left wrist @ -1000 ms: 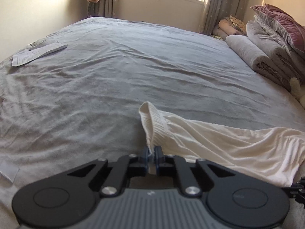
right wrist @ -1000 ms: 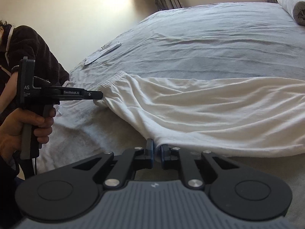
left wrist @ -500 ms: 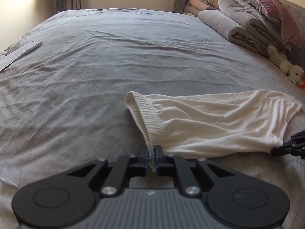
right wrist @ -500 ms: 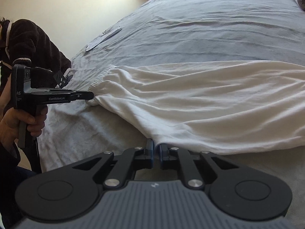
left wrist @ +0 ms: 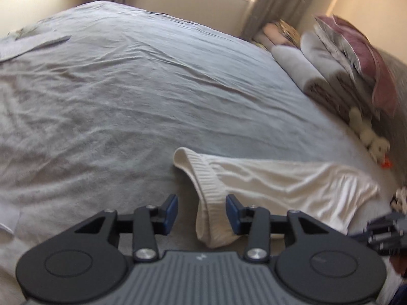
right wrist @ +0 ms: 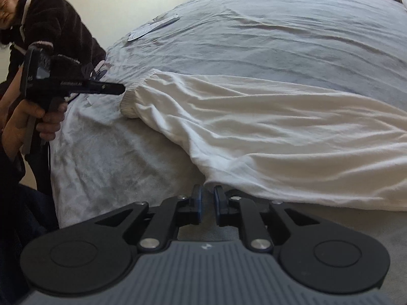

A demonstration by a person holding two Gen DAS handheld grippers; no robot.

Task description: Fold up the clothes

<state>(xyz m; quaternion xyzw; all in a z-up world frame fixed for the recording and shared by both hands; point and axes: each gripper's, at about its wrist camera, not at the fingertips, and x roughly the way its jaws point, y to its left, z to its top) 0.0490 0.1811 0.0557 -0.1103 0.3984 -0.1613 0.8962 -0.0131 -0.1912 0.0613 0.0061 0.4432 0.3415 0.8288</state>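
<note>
On the wide grey bedspread (left wrist: 132,96), near its front edge, the white knit garment with a ribbed waistband (right wrist: 267,132) lies spread out flat, its waistband end toward the left and the rest trailing off to the right. The left gripper (left wrist: 201,214), which half a second ago was pinched on the ribbed band, has just been opening: its blue-padded jaws now stand well apart, and the waistband (left wrist: 208,198) lies loose between them, touching neither pad firmly, so that end is released. The right gripper (right wrist: 207,203) has also eased open slightly; a narrow gap shows between its pads, and the lower hem of the garment lies just beyond the tips instead of being clamped as before, so it grasps nothing. I judge this as the end of a laying-out step: the garment has been set down and smoothed on the bed, ready for a new hold to make the first fold. The fabric looks soft and thin, with shallow diagonal wrinkles, while the band is thicker, ridged, and curls up into a loop at its end. The bedspread is a matte, slightly fuzzy cloth with long creases. A pale paper sheet (right wrist: 152,26) lies far off near the bed's left edge, and rolled grey blankets (left wrist: 300,73) are stacked at the right.
</note>
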